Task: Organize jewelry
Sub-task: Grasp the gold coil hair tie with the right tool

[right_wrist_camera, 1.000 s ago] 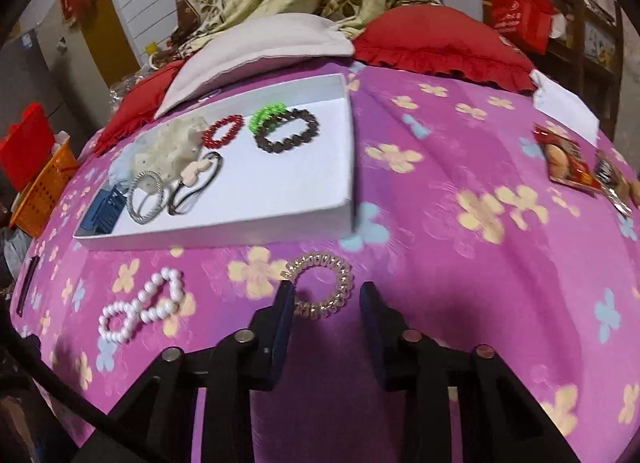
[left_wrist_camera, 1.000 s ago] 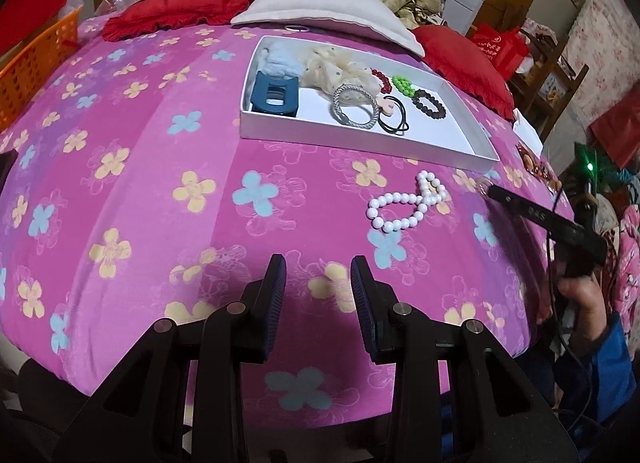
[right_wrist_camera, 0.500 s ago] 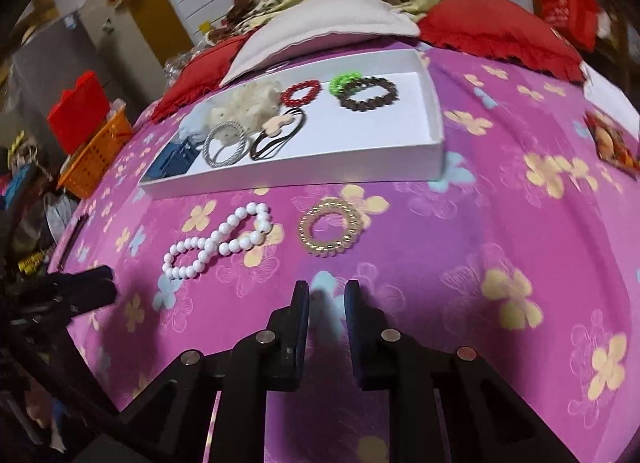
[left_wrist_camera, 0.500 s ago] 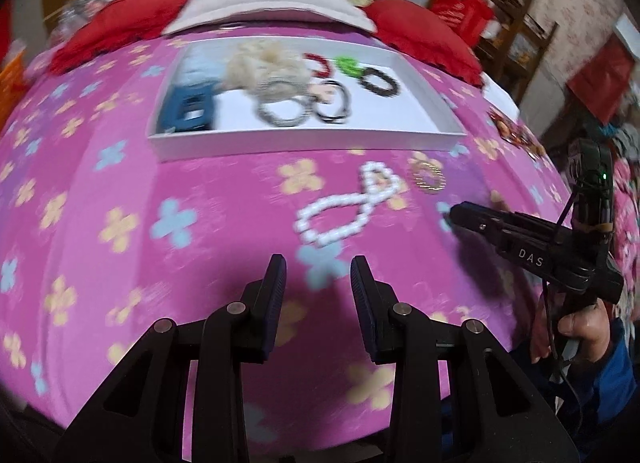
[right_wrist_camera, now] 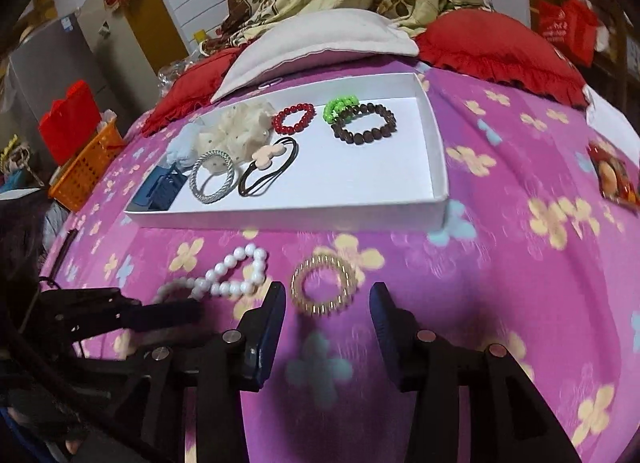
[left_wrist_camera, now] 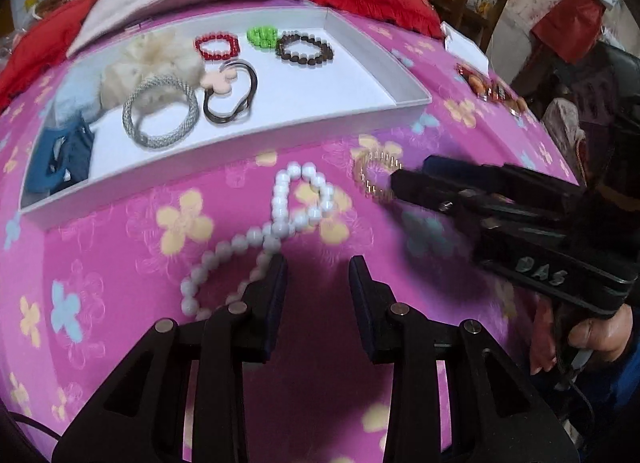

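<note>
On the pink flowered bedspread (right_wrist_camera: pixel 500 263), your white tray (right_wrist_camera: pixel 434 167) sits beyond both tongs. Your right gripper (right_wrist_camera: pixel 328 313) gapes wide, the gold coil bracelet (right_wrist_camera: pixel 323 286) just ahead between its tips. Your left gripper (left_wrist_camera: pixel 318 283) is open too, its left finger touching the pearl bracelet (left_wrist_camera: pixel 276 219).

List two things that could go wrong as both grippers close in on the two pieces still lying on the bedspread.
1. The left gripper is open beside the white pearl strand, which lies in a loose figure-eight; a pinch on one loop may drag the rest.
2. The right gripper straddles the gold coil ring on soft cloth; it may catch fabric. The two grippers work close together and could collide.
</note>
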Available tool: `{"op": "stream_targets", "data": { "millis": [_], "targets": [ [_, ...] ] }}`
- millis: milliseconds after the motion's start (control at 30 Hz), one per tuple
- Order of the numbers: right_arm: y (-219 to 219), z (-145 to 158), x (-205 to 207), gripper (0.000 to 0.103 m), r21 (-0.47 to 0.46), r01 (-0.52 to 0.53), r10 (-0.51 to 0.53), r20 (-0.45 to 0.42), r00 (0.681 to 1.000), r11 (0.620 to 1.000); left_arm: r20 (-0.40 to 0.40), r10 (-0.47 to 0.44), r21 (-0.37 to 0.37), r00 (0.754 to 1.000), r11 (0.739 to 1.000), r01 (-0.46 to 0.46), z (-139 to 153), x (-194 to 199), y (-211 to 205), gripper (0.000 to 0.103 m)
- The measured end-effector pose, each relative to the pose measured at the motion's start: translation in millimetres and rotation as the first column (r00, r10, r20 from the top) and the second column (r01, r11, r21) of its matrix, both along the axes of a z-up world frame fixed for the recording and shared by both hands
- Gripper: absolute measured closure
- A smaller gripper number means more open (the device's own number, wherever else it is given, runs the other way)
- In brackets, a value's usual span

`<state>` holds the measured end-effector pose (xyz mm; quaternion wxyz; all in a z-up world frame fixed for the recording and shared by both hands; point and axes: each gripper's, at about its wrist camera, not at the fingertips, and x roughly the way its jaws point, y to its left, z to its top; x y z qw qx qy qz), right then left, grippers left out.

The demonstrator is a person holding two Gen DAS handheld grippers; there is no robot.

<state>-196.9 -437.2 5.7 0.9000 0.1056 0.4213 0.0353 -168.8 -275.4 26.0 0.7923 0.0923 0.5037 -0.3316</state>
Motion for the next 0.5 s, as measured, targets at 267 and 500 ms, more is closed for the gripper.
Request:
{"op": "stream_targets", "data": {
  "millis": [267,500],
  "targets": [
    [14.6,-5.7,6.9,0.074,-0.049,-0.02,0.02,0.001,1.0,0.999,-0.047,-0.003,-0.049,0.999,0.999,0.001,-4.5,6.9,7.2,0.103],
    [9.3,-3.2,-0.7,0.1,0.074,-0.005,0.005,0.012,1.0,0.997,-0.067,0.037,-0.129,0.997,0.991,-0.046,7.8,8.3,31.6,0.103]
  ]
}}
